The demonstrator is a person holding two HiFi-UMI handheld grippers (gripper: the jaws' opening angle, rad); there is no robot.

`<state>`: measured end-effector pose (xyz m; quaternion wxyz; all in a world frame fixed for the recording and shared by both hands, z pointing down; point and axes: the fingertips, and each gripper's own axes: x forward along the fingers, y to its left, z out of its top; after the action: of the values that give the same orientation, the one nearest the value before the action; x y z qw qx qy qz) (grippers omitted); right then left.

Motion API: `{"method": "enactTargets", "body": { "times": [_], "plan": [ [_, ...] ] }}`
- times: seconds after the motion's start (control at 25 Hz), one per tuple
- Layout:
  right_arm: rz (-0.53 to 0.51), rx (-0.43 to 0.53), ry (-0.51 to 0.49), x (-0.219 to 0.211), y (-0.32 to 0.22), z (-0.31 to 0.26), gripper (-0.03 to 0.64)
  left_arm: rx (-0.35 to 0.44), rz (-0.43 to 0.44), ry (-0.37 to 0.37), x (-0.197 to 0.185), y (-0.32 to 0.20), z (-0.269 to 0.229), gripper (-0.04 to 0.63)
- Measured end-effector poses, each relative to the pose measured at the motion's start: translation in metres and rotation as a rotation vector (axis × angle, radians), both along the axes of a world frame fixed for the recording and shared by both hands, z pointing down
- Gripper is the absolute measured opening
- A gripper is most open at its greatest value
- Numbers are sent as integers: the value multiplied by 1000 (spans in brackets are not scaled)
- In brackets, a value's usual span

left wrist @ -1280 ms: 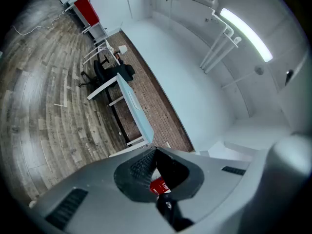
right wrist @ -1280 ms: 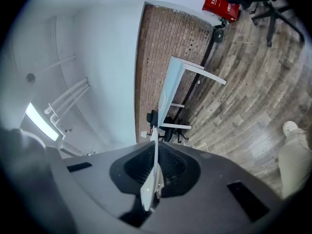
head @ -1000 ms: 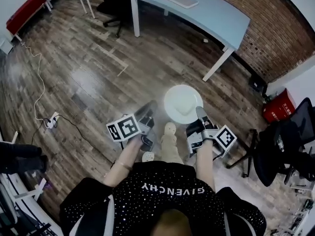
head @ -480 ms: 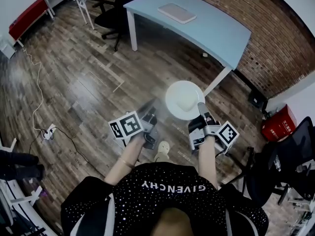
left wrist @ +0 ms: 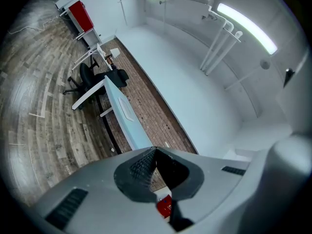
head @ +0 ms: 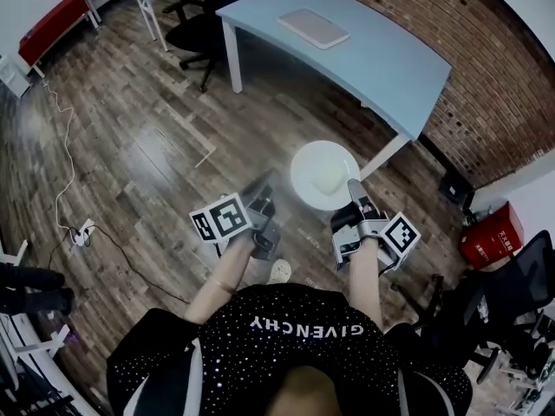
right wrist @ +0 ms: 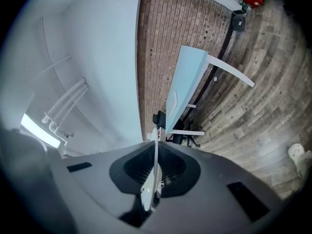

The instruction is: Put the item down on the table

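A round white plate is held over the wooden floor, and my right gripper is shut on its near rim. In the right gripper view the plate shows edge-on between the jaws. My left gripper hovers beside the plate at its left, apart from it. Its jaws meet at the tips with nothing between them. The light blue table stands ahead, with a flat white slab lying on it. The same table appears in the right gripper view, and the table also shows in the left gripper view.
A black office chair stands left of the table. A red box and another black chair are at the right by the brick wall. A cable with a power strip lies on the floor at the left.
The view has advanced toward the blue table, which now stands nearer and larger. Both grippers keep their pose, and the plate stays in the right one.
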<state>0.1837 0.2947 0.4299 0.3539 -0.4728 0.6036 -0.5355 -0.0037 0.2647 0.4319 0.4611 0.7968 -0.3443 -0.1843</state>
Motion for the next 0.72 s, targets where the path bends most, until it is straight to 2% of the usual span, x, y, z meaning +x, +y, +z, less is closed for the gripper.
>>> {"method": "enactTargets", "body": {
  "times": [0.28,0.72],
  "plan": [
    [-32,4,-9,26,-45,2,23,-1,-51,-8,22,-36,5,11],
    [-45,-10,-39,29,-90,18,23,0,-83,-15,21,-81,13,11]
  ]
}}
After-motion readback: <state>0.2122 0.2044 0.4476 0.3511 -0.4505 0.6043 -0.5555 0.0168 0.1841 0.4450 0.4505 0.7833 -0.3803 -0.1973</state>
